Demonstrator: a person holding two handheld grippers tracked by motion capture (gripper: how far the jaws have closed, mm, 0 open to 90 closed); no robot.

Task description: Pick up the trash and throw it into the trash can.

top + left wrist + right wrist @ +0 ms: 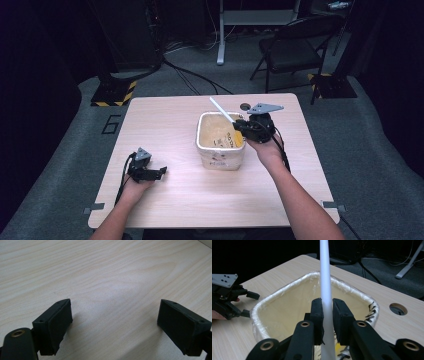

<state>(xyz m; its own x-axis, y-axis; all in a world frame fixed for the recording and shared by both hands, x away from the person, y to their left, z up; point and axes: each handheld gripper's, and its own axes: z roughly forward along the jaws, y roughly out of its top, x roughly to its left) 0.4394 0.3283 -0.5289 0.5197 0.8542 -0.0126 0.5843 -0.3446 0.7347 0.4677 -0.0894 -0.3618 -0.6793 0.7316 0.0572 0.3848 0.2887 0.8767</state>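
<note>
We have the white stick [325,285] clamped between the jaws of the right tool [327,317], just right of centre in the high view, held over the rim of the plastic-lined tub [220,150]. The stick slants up toward the upper left, its lower end hidden, so we judge the pick-up done, with whatever happens inside the tub still to come. The left tool [159,172] rests open on the bench [165,120] at lower left, well apart.
</note>
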